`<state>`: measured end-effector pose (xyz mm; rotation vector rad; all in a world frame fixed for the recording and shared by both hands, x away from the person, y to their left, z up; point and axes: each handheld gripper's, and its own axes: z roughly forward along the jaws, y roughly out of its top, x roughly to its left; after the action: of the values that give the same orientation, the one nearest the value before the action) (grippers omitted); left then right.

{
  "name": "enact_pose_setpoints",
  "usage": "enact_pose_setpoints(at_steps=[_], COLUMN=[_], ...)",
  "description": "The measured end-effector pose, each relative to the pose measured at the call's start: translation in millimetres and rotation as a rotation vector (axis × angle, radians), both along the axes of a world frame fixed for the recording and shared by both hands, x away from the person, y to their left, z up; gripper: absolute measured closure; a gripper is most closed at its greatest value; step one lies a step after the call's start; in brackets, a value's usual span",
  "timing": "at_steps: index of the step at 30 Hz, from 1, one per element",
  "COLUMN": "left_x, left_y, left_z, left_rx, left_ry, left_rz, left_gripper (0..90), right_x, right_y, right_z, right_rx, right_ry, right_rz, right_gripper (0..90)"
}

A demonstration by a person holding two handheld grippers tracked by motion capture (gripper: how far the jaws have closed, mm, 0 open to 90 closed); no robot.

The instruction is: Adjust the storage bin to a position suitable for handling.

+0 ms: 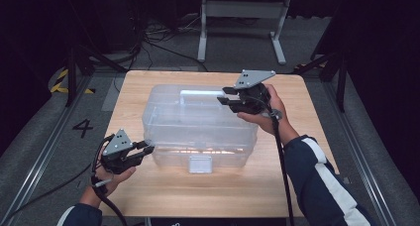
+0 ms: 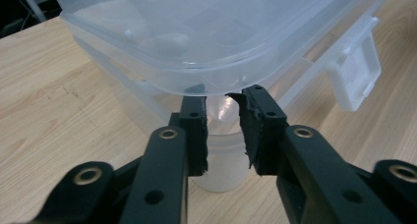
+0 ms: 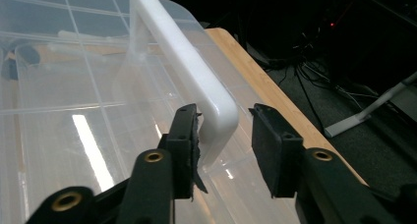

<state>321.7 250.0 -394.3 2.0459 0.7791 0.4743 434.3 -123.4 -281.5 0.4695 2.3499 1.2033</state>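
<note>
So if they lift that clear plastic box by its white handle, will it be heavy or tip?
Probably light: the clear plastic box looks thin-walled and mostly empty. It may tilt, since the right gripper straddles only one end of the white handle. The glossy lid looks slippery, so the left gripper at the corner rim might slide.

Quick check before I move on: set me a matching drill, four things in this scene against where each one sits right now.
Things:
1. left tool
2. right tool
3. white handle
4. front latch

Places:
A. on top of the lid
B. at the clear box's near left corner, under the lid's rim
C. astride one end of the handle, jaws open
D. middle of the near wall

Pairs: 1-B, 2-C, 3-A, 4-D
</note>
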Motion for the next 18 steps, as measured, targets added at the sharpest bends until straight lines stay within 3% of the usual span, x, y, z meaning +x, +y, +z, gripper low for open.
enact_pose_setpoints(at_steps=[4,8,14,18], left_x=[-1.3,-1.0,-0.4,0.2], left_y=[-1.5,-1.4,-1.4,-1.1], left_z=[0.2,1.3,6.2,9.5], left_rx=[0.004,0.013,0.011,-0.002], left_ry=[-0.007,-0.018,-0.034,-0.045], left_rz=[-0.002,-0.006,0.003,0.004], left_gripper=[76.5,76.5,76.5,76.2], right_x=[-4.6,-9.8,-22.6,-31.0], right_y=[-12.8,-22.0,-51.6,-74.5], right_z=[3.1,4.6,3.3,-1.2], right_rx=[0.056,0.066,0.115,0.150], right_ry=[-0.003,-0.009,-0.038,-0.047], right_rz=[-0.022,-0.030,-0.068,-0.106], right_gripper=[54.5,48.6,39.4,39.0])
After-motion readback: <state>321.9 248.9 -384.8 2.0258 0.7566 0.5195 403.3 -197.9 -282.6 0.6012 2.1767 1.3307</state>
